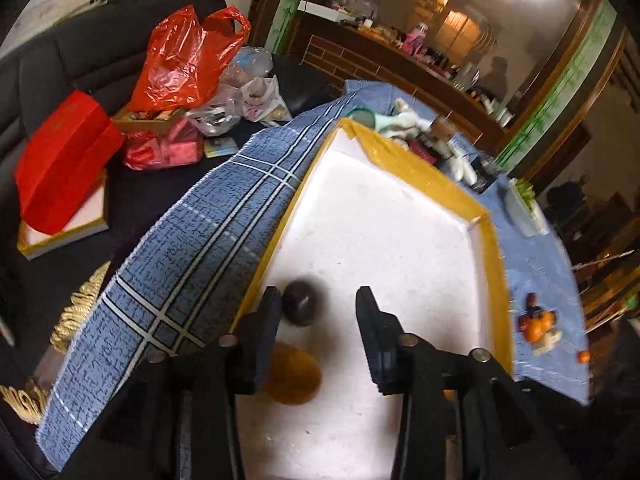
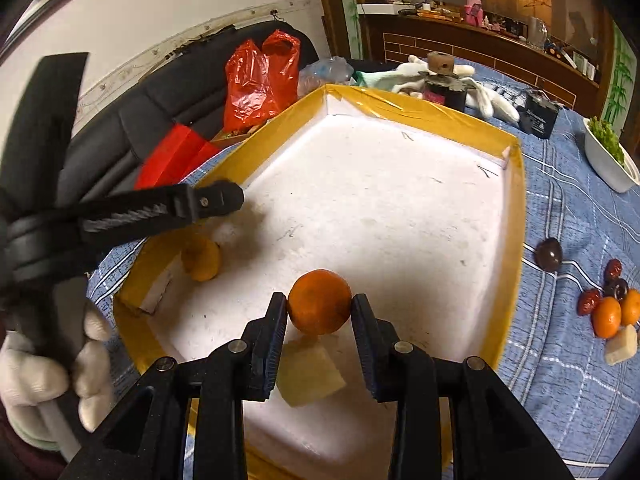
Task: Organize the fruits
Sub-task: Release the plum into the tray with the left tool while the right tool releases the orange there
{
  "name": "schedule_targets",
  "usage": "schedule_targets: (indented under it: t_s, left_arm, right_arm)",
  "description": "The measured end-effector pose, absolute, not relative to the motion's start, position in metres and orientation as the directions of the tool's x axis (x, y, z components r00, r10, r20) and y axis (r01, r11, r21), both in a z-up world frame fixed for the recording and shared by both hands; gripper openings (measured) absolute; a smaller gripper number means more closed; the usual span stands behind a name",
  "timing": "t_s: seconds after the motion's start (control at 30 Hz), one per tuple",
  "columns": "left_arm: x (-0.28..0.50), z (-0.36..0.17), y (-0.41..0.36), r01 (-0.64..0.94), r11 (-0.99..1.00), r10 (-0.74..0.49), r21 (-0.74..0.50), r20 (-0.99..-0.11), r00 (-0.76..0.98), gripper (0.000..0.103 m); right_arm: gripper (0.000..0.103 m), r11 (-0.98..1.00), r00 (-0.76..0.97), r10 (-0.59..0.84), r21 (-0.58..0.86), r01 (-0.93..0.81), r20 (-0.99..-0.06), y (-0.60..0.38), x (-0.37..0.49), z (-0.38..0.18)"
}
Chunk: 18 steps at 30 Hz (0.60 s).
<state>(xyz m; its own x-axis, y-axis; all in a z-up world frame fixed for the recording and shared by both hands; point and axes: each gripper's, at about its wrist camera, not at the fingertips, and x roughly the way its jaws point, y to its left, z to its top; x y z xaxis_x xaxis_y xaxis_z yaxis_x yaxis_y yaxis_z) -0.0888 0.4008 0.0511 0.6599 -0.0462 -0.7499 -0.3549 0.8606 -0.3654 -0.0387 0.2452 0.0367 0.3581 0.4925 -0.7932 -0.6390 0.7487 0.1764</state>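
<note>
A white foam tray with a yellow taped rim [image 2: 516, 216] lies on a blue checked cloth. My right gripper [image 2: 319, 312] hangs over the tray's near part, its fingertips touching a mandarin [image 2: 319, 302] on both sides. Under it lies a pale yellow chunk [image 2: 310, 372]. My left gripper [image 1: 320, 312] stands open over the tray [image 1: 492, 232]. A dark round fruit [image 1: 299, 303] lies just inside its left finger, and a blurred yellow fruit [image 1: 294, 374] is below. In the right wrist view a gloved hand [image 2: 92, 328] holds the left gripper [image 2: 224, 200] above that yellow fruit [image 2: 202, 258].
Right of the tray on the cloth lie a dark fruit [image 2: 549, 254], red dates [image 2: 588, 302], mandarins [image 2: 606, 316] and a pale chunk [image 2: 620, 346]. A white dish of greens [image 2: 608, 152], gloves [image 2: 492, 100] and a black box [image 2: 538, 116] stand behind. A red bag [image 1: 180, 56] sits on the sofa.
</note>
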Motion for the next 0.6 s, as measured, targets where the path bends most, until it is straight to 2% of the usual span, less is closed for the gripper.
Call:
schedule_targets:
  t_s: [0.13,0.2,0.3,0.4,0.6]
  left_arm:
    - [-0.100,0.062,0.400,-0.351,0.852,-0.044,-0.389,-0.720,0.692,0.058]
    - [-0.107,0.068,0.399,-0.352,0.846,-0.039,-0.401,-0.705,0.708,0.063]
    - [-0.117,0.075,0.399,-0.343,0.832,-0.057,-0.437,-0.681,0.730,0.066]
    - [-0.123,0.080,0.397,-0.331,0.828,-0.068,-0.452,-0.668,0.741,0.068]
    - [-0.131,0.089,0.383,-0.304,0.839,-0.084,-0.452,-0.658,0.749,0.070]
  right_arm:
    - [0.043,0.747,0.379,0.483,0.145,-0.649,-0.789,0.251,-0.043,0.039]
    - [0.044,0.745,0.378,0.499,0.163,-0.646,-0.780,0.248,-0.045,0.044]
    - [0.045,0.747,0.387,0.528,0.196,-0.636,-0.756,0.236,-0.049,0.056]
    - [0.051,0.760,0.414,0.545,0.221,-0.611,-0.729,0.213,-0.052,0.066]
    - [0.052,0.820,0.484,0.526,0.265,-0.508,-0.700,0.136,-0.057,0.075]
